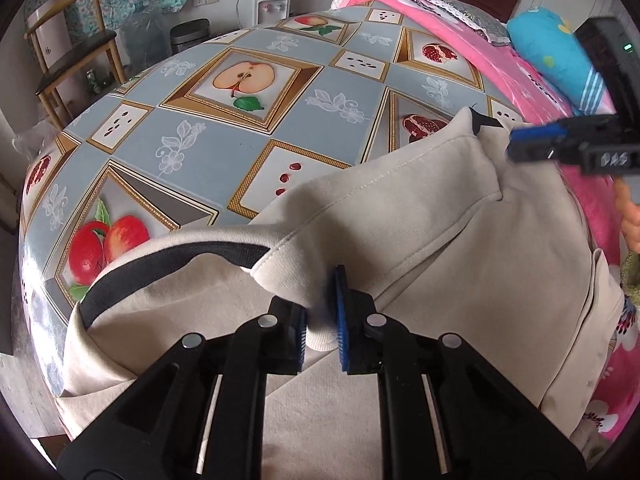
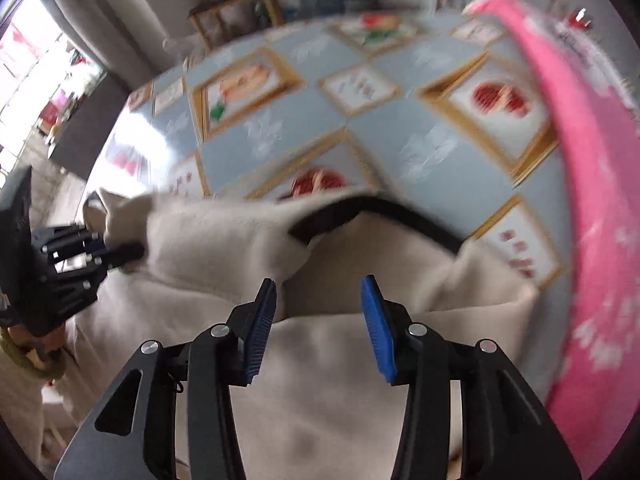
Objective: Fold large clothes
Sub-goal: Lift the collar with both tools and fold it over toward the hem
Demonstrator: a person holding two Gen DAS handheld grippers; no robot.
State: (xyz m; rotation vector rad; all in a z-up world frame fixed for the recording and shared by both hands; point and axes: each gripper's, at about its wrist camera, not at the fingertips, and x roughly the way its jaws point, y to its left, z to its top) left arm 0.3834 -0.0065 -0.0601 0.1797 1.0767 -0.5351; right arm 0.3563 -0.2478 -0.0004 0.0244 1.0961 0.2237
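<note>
My left tool pinches a fold of the beige garment, which lies on the fruit-patterned counter. My right tool hovers above it with jaws apart, holding nothing. A pink blanket lies beyond.

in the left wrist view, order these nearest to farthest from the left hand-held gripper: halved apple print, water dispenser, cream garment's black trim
1. Black trim band on the cream garment, just left of the left hand-held gripper.
2. Halved apple print, mid-table.
3. White water dispenser, beyond the table, against the wall.
</note>
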